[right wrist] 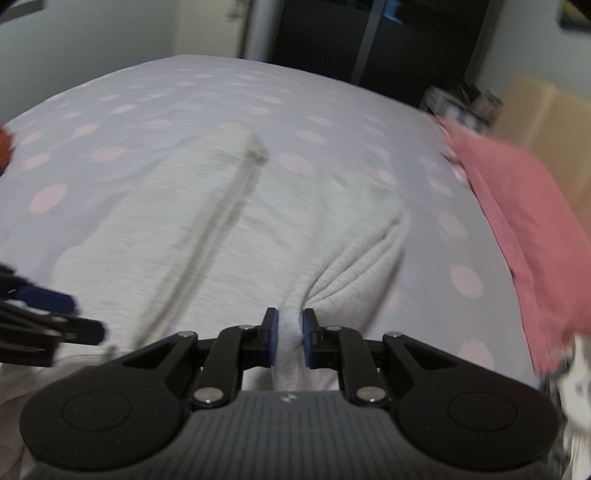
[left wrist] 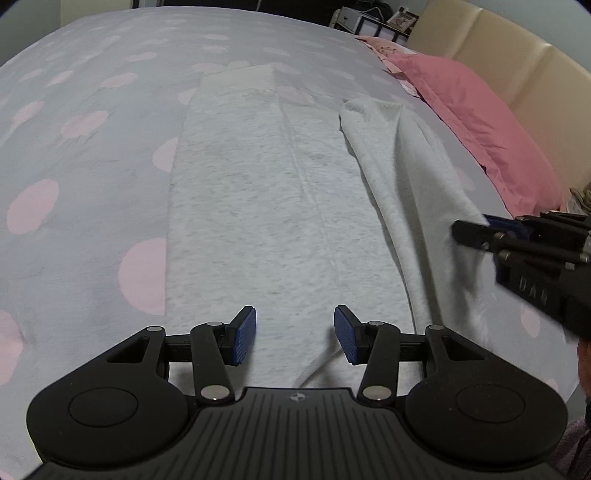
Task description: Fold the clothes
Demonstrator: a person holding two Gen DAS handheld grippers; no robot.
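A light grey garment [left wrist: 258, 184] lies lengthwise on the bed, flat on its left side. Its right part [left wrist: 406, 177] is lifted into a raised fold. My left gripper [left wrist: 295, 321] hovers open over the garment's near end, with nothing between its blue pads. My right gripper [left wrist: 476, 226] comes in from the right edge and holds the lifted cloth. In the right wrist view, the right gripper [right wrist: 290, 321] is shut on a bunched ridge of the garment [right wrist: 291, 332], with cloth pulled taut towards it. The left gripper [right wrist: 70, 314] shows at the left edge.
The bed sheet [left wrist: 92, 147] is grey with pink dots. A pink pillow [left wrist: 480, 110] lies along the right side against a cream headboard [left wrist: 517, 55]. A cluttered nightstand [left wrist: 369, 20] stands beyond the bed. A dark wardrobe [right wrist: 369, 37] stands behind it.
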